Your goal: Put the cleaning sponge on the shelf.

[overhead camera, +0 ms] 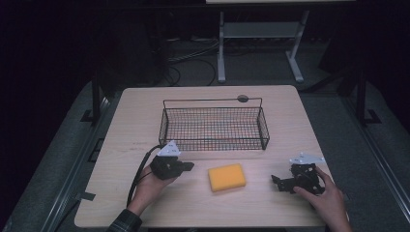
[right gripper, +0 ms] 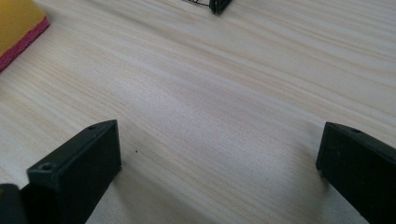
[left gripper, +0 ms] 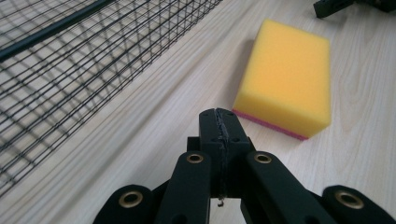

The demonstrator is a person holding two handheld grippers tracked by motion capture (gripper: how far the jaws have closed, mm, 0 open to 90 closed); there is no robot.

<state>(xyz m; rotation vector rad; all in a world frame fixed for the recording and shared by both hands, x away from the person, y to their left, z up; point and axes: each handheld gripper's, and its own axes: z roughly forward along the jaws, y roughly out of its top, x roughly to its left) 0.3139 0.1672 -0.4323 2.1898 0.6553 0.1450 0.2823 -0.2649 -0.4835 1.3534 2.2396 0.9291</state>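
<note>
Dark floor and cables surround one pale wooden desk [overhead camera: 145,104], on which lie three kinds of thing: one wire basket, one sponge and two tools. One basket [overhead camera: 214,124] of black mesh stands toward the far edge, about midway between the left and right edges, with nothing in it. One yellow sponge [overhead camera: 226,177] with a pink underside lies flat near the near edge, roughly at its middle, in front of the basket and apart from it. One left tool [overhead camera: 187,166] sits in the person's left hand [overhead camera: 150,186] toward the near left corner, pointing at the sponge; in the left tool view its jaws are pressed together with nothing between them, and the sponge [left gripper: 287,77] lies just beyond the tips, not touching. One right tool [overhead camera: 276,182] rests in the right hand [overhead camera: 329,195] toward the near right corner, well apart from the sponge; in the right tool view its jaws stand wide apart over bare wood, gripping nothing, with a corner of the sponge [right gripper: 16,23] at the upper left.
</note>
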